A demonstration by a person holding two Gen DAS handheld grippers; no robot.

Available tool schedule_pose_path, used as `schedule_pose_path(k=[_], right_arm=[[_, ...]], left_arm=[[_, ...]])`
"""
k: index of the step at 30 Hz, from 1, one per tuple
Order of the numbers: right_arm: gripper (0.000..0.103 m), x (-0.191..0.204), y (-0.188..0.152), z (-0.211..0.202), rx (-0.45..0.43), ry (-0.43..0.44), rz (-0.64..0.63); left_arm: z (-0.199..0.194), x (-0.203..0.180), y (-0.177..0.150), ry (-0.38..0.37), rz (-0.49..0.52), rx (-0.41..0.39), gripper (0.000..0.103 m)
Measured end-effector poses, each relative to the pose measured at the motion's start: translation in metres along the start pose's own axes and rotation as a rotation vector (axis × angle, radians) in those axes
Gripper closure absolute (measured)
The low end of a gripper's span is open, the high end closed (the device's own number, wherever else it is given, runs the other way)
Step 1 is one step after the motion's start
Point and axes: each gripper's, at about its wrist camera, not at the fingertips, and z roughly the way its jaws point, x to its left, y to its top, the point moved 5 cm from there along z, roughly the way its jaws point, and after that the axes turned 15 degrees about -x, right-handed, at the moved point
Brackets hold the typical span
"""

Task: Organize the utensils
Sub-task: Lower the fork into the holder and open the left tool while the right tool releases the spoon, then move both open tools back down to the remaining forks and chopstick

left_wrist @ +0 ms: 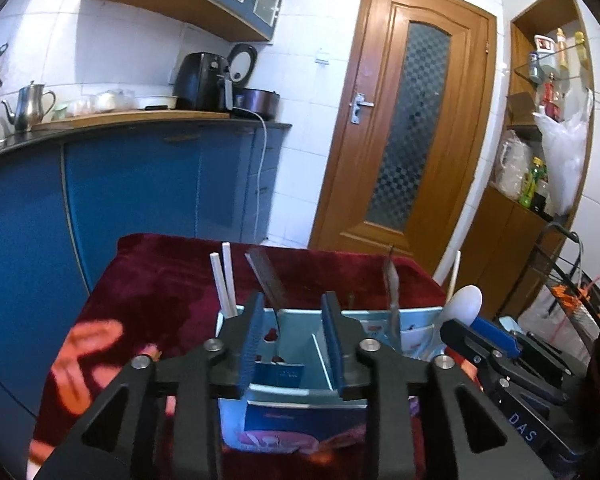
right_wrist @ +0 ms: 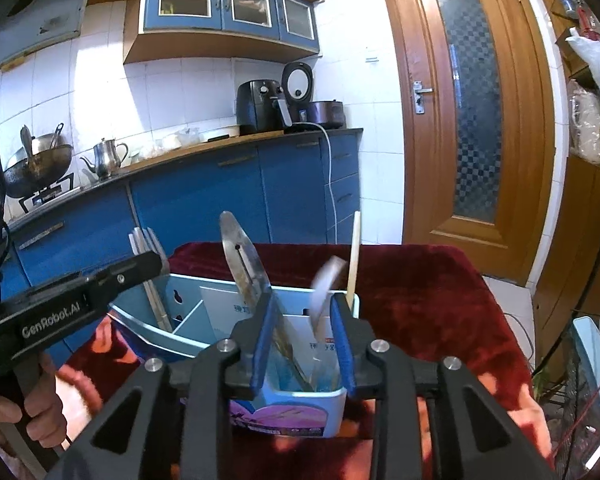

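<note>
A light blue utensil holder [left_wrist: 296, 322] [right_wrist: 324, 404] with dividers stands on a dark red cloth [left_wrist: 160, 272]. My left gripper [left_wrist: 296, 344] hovers open over its middle compartment. A blurred dark flat utensil [left_wrist: 266, 280] leans just behind the left finger, untouched by the pads. White chopsticks [left_wrist: 225, 280] stand at the holder's left end. My right gripper [right_wrist: 303, 344] is open over the end compartment. A blurred white spoon [right_wrist: 325, 284] [left_wrist: 465, 303] stands between its jaws, free of the pads. A metal spatula [right_wrist: 242, 258] leans beside its left finger, and a wooden chopstick [right_wrist: 355, 256] stands behind.
A hand [right_wrist: 40, 404] holds the left gripper's handle [right_wrist: 76, 300] at the left of the right wrist view. Blue kitchen cabinets [left_wrist: 132, 184] and a wooden door [left_wrist: 404, 120] lie beyond the table. A wire rack [left_wrist: 560, 264] stands at the right.
</note>
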Motion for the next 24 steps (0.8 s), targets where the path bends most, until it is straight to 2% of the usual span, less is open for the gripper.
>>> schedule_pose_path(k=[6,15,24], right_arm=[[0.071,0.008,0.012,-0.018,-0.017,-0.002,-0.007],[0.070,0.010,0.024,-0.054,-0.051,0.013,0.047],[0.069,0.014,0.013,-0.090,0.005,0.028,0.106]], left_arm=[[-0.022,-0.007,0.008,-0.022,0.036,-0.007,0.066],[-0.065,-0.008,0.011,-0.011,0.037,0.011,0.064],[-0.103,0.003,0.000,0.034,0.003,0.060,0.061]])
